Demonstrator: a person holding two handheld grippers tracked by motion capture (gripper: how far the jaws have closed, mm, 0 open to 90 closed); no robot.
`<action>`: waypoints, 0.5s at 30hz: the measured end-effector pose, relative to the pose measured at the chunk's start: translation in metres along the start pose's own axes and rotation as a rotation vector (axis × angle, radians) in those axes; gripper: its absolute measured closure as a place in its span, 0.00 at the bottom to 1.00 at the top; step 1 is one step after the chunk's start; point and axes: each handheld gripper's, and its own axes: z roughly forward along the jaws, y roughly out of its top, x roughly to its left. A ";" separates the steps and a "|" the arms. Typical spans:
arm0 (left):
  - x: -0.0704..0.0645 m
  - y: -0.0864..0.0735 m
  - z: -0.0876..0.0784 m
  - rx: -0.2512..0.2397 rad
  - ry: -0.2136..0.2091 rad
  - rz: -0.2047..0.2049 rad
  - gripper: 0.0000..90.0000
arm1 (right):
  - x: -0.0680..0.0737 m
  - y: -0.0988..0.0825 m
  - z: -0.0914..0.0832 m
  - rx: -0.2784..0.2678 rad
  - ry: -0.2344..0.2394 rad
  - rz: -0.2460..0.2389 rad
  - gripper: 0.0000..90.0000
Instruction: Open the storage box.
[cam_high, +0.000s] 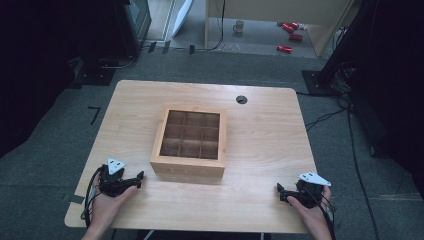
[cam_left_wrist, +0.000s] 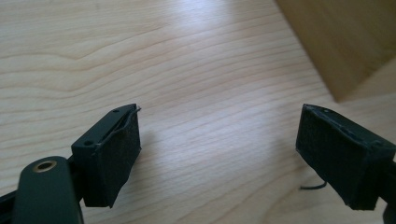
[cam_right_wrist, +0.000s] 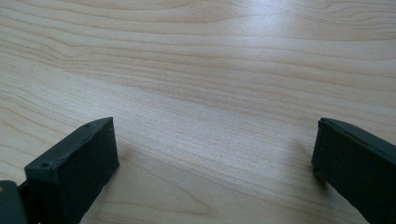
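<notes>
Left tongs: the left gripper (cam_high: 136, 178) rested near the desk's (cam_high: 260, 150) near-left corner, in a person's left hand (cam_high: 107, 202); jaws stood wide apart with only bare wood between them, pads (cam_left_wrist: 119, 154) clear of everything.

Right tongs: the right gripper (cam_high: 281, 192) rested near the near-right corner in the right hand (cam_high: 312, 215); jaws likewise spread, nothing held. It pointed inward along the near edge.

Work piece: the wooden box (cam_high: 190, 142) sat at mid-desk, closer to the near edge than the far one, its glazed lid closed over a grid of nine compartments. It lay just beyond the left gripper's tips, not touching; well apart from the right gripper.

Step in hand: judged a resting stance, both tools idle, box untouched.

Next move: probably an approach to the box. The left gripper would need only a short reach to the box's near-left corner; the right would have to cross a stretch of desk.

View differences: the left gripper view caught a corner of the box (cam_left_wrist: 345, 42) ahead and to one side of the jaws. The right gripper view gave wood grain (cam_right_wrist: 210, 93) alone between the jaws. The high view alone gave the lid grid and the cable hole (cam_high: 241, 99) near the far edge.
</notes>
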 end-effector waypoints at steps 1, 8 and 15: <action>0.000 0.000 -0.002 -0.004 -0.015 0.005 0.16 | 0.000 0.000 0.000 0.000 0.000 0.000 0.00; -0.003 -0.003 -0.021 -0.088 -0.138 0.010 0.18 | 0.000 0.000 0.000 0.000 0.000 -0.001 0.00; -0.016 0.006 -0.027 -0.142 -0.161 0.029 0.27 | 0.000 0.000 0.000 0.000 0.001 -0.001 0.00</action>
